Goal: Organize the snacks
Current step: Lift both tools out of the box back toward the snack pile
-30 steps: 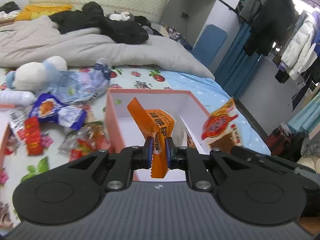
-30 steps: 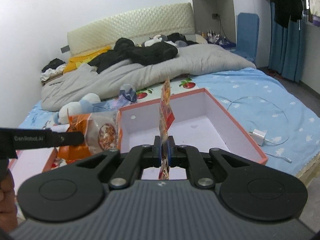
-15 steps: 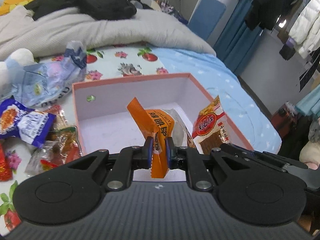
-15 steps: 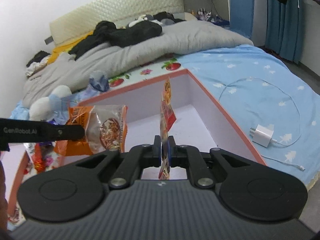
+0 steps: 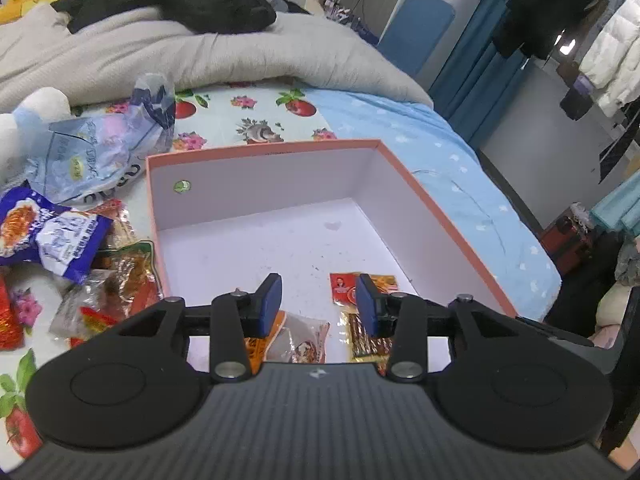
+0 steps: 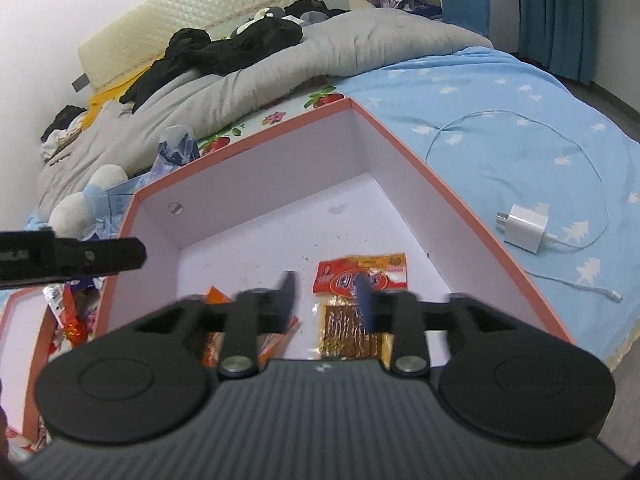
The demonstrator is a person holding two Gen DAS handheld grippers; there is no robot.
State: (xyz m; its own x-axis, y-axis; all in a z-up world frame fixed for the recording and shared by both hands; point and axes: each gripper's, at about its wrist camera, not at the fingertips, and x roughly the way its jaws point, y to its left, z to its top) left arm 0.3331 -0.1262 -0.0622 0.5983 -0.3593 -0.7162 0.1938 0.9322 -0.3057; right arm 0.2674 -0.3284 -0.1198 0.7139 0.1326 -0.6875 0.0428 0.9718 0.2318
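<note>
Left wrist view shows the left gripper [image 5: 318, 300] spread wide and holding nothing, with an orange snack packet [image 5: 296, 334] and a red-topped snack packet [image 5: 362, 312] lying flat on the floor of the pink-rimmed box [image 5: 440, 220] just beyond its fingertips. Left of the box, loose snack wrappers [image 5: 60, 240] are heaped on the floral sheet [image 5: 248, 116]. From the right wrist, the right gripper [image 6: 326, 300] is likewise parted and empty above the same red-topped packet [image 6: 360, 280], and a white charger [image 6: 524, 228] rests on the blue bedspread [image 6: 500, 80] farther off.

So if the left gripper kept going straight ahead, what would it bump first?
Probably the white floor of the pink box, just past the red snack packet; its open jaws hold nothing. Depth is hard to judge.
</note>
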